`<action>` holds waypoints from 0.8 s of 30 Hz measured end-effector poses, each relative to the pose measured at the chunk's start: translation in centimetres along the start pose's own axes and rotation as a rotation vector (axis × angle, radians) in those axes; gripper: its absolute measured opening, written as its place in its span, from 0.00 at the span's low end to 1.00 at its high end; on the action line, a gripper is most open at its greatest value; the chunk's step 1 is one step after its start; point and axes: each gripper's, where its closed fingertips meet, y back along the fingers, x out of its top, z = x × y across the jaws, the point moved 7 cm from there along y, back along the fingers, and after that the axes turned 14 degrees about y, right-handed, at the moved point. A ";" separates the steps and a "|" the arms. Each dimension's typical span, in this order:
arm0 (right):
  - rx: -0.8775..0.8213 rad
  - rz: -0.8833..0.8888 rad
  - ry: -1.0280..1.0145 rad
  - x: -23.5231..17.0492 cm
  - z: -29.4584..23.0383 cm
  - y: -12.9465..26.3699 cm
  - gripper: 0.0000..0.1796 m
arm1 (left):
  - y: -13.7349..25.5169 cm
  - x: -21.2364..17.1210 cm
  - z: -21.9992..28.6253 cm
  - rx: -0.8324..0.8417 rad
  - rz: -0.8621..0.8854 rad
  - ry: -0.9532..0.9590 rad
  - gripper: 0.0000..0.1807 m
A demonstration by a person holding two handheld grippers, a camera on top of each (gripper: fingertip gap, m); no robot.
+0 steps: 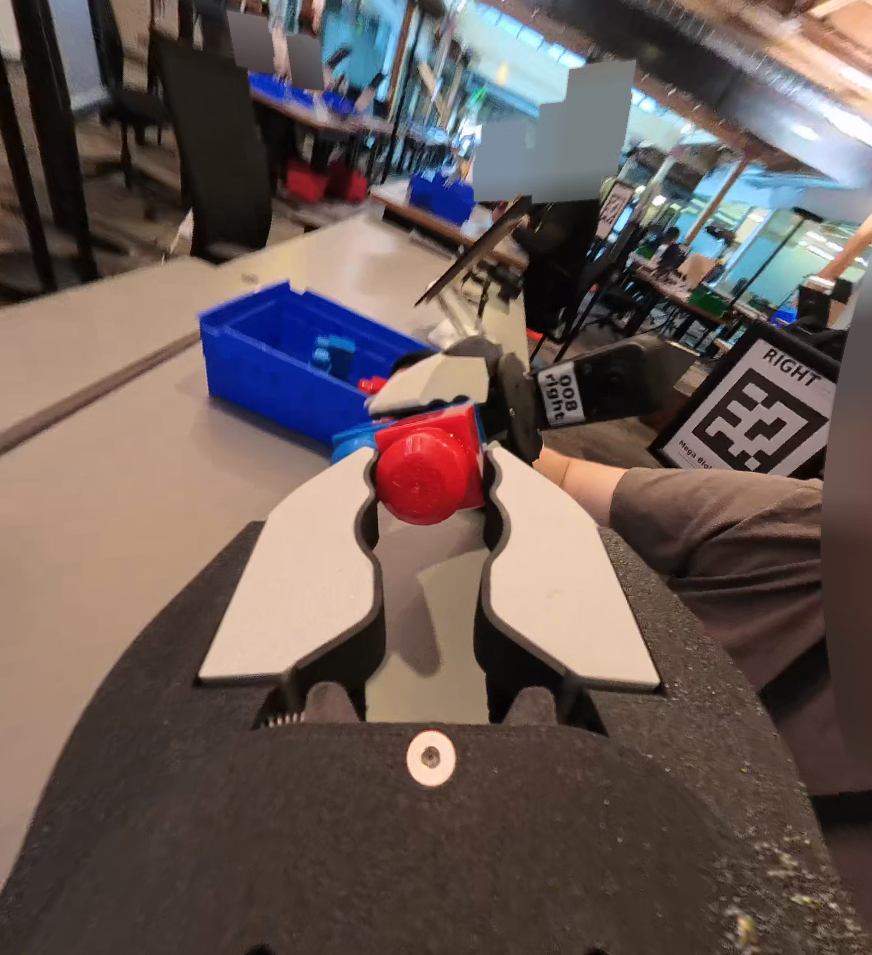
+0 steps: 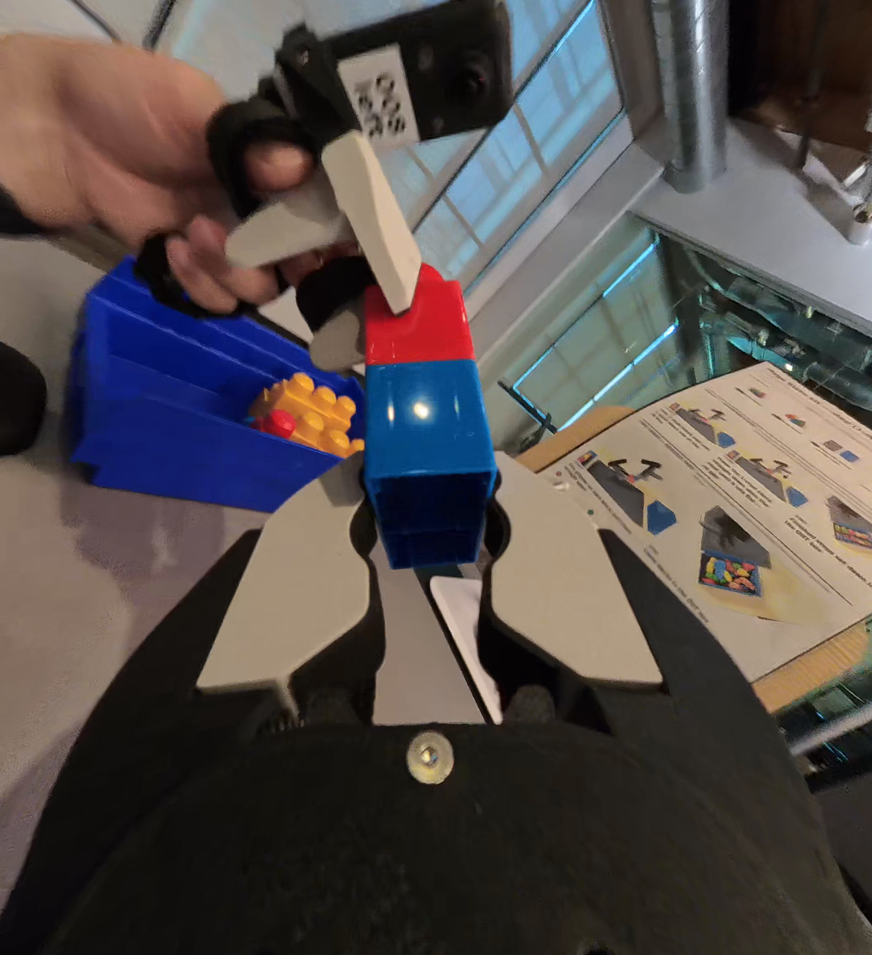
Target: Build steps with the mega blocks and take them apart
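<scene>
A red block [image 1: 426, 478] and a blue block [image 2: 426, 424] are joined end to end and held in the air between my two grippers. My left gripper [image 1: 429, 465] is shut on the red block, whose round stud faces its camera. My right gripper [image 2: 428, 480] is shut on the blue block, whose hollow underside faces its camera. In the right wrist view the red block [image 2: 418, 330] sits on the far end of the blue one, with the left gripper [image 2: 371, 299] clamped on it. In the left wrist view the right gripper [image 1: 423, 408] shows behind the red block, and a bit of the blue block [image 1: 353, 439] shows.
A blue bin [image 1: 268, 362] stands on the grey table [image 1: 87, 491] just beyond the blocks. It holds a yellow block [image 2: 315, 413], a small red block [image 2: 281, 424] and blue ones. An instruction sheet [image 2: 759, 491] lies on the right. A marker sign [image 1: 754, 413] stands behind a person's sleeve [image 1: 707, 542]. My right fingertips sit around 4 cm from my left ones.
</scene>
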 end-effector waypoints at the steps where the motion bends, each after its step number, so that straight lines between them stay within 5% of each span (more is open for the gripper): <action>1: 0.023 0.019 -0.034 0.0 0.3 0.2 0.22 | -0.1 0.1 0.0 -0.003 0.020 -0.042 0.22; 6: 0.337 0.105 -0.422 -0.5 1.0 0.2 0.21 | 0.1 -0.3 0.6 0.112 0.111 -0.425 0.27; 10: 0.533 0.155 -0.644 -1.3 0.8 0.0 0.21 | -0.3 -1.4 1.5 0.122 0.101 -0.550 0.17; 16: 0.562 0.156 -0.649 -2.3 0.5 -0.1 0.21 | -1.1 -1.8 0.9 0.134 0.036 -0.470 0.28; 18: 0.586 0.185 -0.620 -1.9 0.3 0.2 0.21 | -1.5 -2.0 -0.1 0.247 -0.021 -0.498 0.39; 21: 0.560 0.160 -0.577 -1.8 0.3 0.2 0.21 | -2.1 -2.9 0.1 0.218 -0.096 -0.573 0.22; 24: 0.589 0.199 -0.621 -1.9 0.9 0.5 0.21 | -2.5 -2.4 0.8 0.193 -0.109 -0.539 0.21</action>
